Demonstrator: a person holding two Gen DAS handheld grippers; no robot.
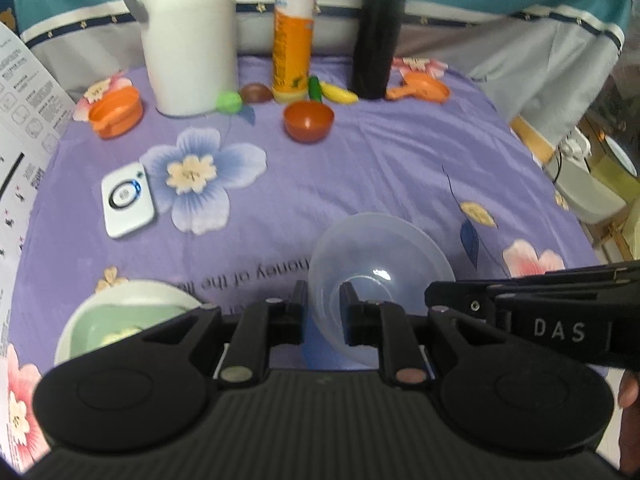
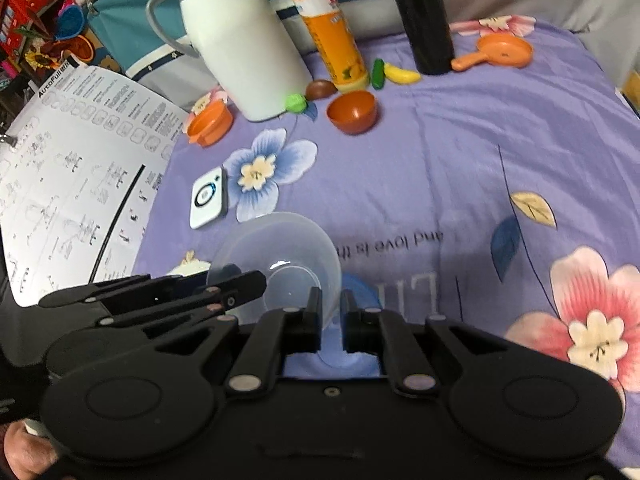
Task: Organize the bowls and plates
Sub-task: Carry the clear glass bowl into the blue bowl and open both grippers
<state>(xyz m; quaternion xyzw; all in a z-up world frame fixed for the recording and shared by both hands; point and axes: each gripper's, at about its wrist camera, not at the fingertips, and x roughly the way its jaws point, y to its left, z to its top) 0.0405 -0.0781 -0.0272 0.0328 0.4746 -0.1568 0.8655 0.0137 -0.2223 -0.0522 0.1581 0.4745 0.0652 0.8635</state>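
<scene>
A clear plastic bowl (image 1: pixel 380 256) is held tilted above the purple floral cloth. My left gripper (image 1: pixel 324 300) is shut on its near left rim. My right gripper (image 2: pixel 331 304) is shut on the opposite rim of the same bowl (image 2: pixel 280 244); it reaches in from the right in the left wrist view (image 1: pixel 460 300). A blue plate (image 2: pixel 362 292) shows just beyond the right fingers, under the bowl. A white bowl with green inside (image 1: pixel 120 316) sits at the near left. A small brown-red bowl (image 1: pixel 309 121) stands farther back, with an orange cup (image 1: pixel 116 111) at far left.
At the back stand a white jug (image 1: pixel 188 36), an orange bottle (image 1: pixel 294 36) and a black cylinder (image 1: pixel 378 32). Toy fruit (image 1: pixel 340 94) and an orange toy pan (image 1: pixel 424 88) lie near them. A white square device (image 1: pixel 127 200) lies mid-left. A printed sheet (image 2: pixel 76 168) covers the left edge.
</scene>
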